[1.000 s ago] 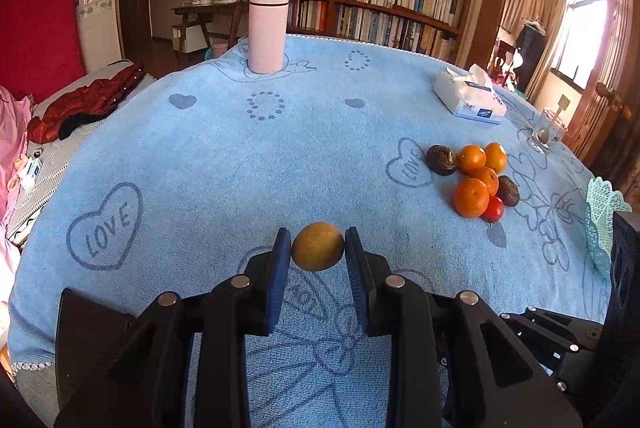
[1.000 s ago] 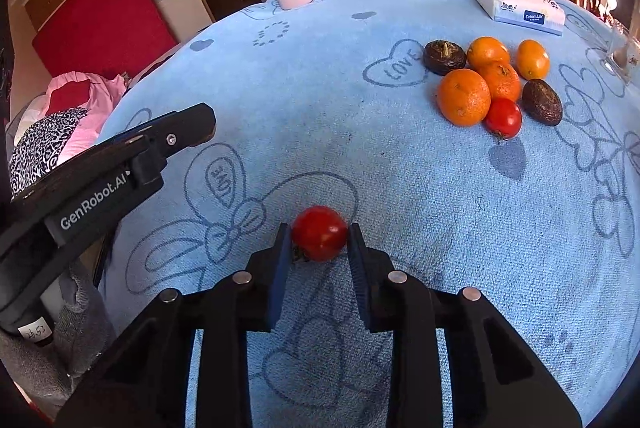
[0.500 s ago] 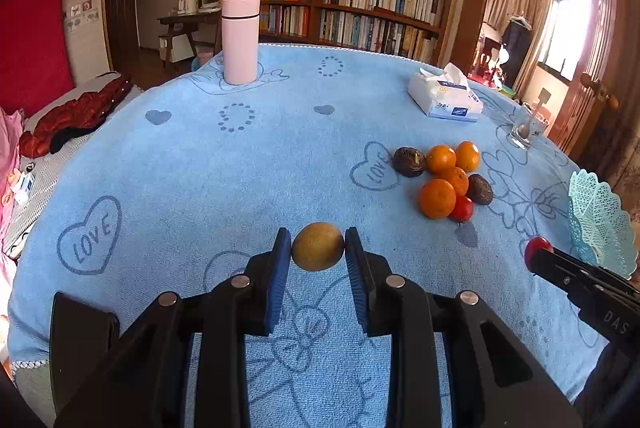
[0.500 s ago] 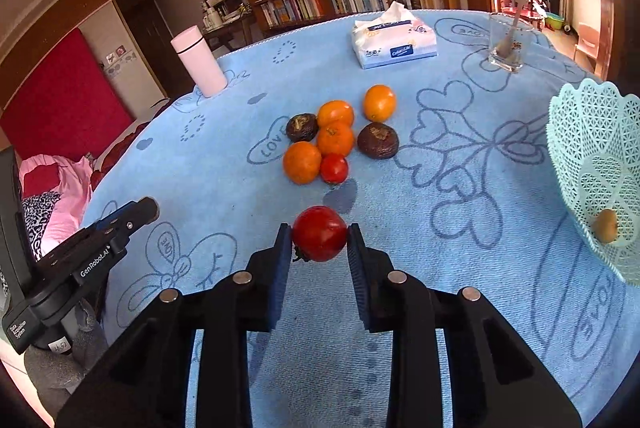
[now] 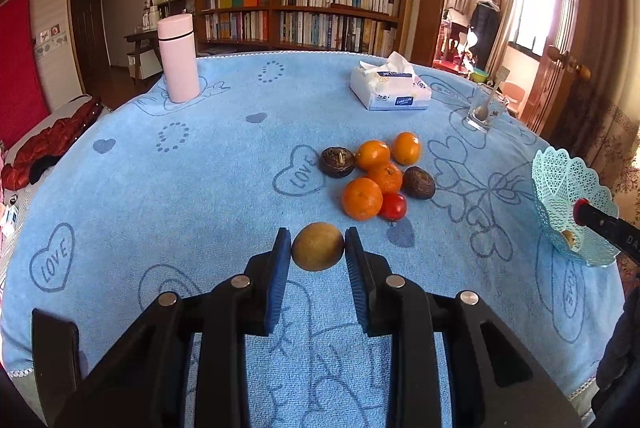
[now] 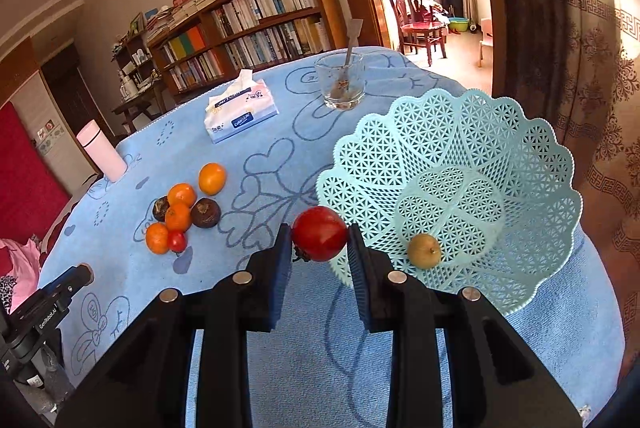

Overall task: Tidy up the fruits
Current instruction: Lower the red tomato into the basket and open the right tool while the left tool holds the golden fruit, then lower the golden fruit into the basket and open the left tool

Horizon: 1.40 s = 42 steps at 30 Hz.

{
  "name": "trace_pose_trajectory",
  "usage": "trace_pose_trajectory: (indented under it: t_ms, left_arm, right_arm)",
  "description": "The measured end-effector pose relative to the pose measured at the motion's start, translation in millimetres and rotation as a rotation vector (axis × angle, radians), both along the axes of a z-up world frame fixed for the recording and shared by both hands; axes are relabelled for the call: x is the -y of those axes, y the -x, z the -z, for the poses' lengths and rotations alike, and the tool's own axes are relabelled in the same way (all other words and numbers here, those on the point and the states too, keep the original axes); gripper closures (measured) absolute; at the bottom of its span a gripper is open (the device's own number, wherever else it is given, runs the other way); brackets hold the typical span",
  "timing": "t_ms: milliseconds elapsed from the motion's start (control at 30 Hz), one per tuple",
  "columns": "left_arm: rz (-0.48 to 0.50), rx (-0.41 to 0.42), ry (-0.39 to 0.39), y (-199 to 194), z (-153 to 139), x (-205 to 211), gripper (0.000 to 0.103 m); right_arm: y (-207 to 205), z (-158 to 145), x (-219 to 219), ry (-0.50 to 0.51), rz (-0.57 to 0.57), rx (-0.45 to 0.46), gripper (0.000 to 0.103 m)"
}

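Right claw (image 6: 319,246) pinching the tomato (image 6: 319,234), basket (image 6: 532,163) at two o'clock, right there; left claw (image 5: 318,256), clamping the brown fruit (image 5: 318,246), sits farther off.

Left gripper (image 5: 318,248) pinches brown-yellow fruit (image 5: 318,246); fruit pile (image 5: 378,176) at 1 o'clock; lattice basket (image 5: 560,187) at 3 o'clock.

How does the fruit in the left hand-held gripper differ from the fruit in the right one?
The fruit in the left hand-held gripper is a dull yellow-brown fruit; the right hand-held gripper holds a glossy red tomato. The tomato is at the rim of the mint basket; the brown fruit is near the fruit pile. Both are round and clamped between blue pads.
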<state>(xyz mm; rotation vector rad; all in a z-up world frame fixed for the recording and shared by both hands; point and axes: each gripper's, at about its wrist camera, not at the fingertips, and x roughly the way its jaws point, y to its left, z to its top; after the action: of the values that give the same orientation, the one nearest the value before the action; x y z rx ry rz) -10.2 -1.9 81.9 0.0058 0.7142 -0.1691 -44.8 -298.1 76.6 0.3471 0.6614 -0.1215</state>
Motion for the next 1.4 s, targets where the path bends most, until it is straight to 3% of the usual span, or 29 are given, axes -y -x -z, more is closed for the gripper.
trace_pose_trajectory:
  t_ms: [367, 500, 600, 800, 933, 1400]
  left_arm:
    - [0.078, 0.005, -0.017, -4.0, -6.9, 41.3, 0.075]
    - [0.116, 0.012, -0.027, -4.9, -9.4, 59.2, 0.075]
    - [0.15, 0.014, -0.029, -5.8, -11.7, 74.3, 0.075]
    - [0.235, 0.023, -0.034, -8.0, -17.4, 111.2, 0.075]
    - [0.301, 0.015, -0.022, -11.6, -18.1, 139.3, 0.075]
    - [0.541, -0.045, -0.025, -10.5, 2.3, 243.6, 0.075]
  right_arm:
    - [12.4, 6.0, 61.3, -0.007, 0.144, 0.004, 0.073]
    - [16.5, 5.1, 76.1, -0.017, 0.179, 0.017, 0.065]
    - [19.5, 3.0, 84.3, -0.021, 0.199, 0.029, 0.064]
    - [25.8, 1.8, 97.3, -0.037, 0.241, 0.048, 0.064]
    - [30.4, 2.5, 105.9, -0.05, 0.267, 0.061, 0.054]
    - [37.4, -2.2, 120.0, -0.053, 0.311, 0.077, 0.053]
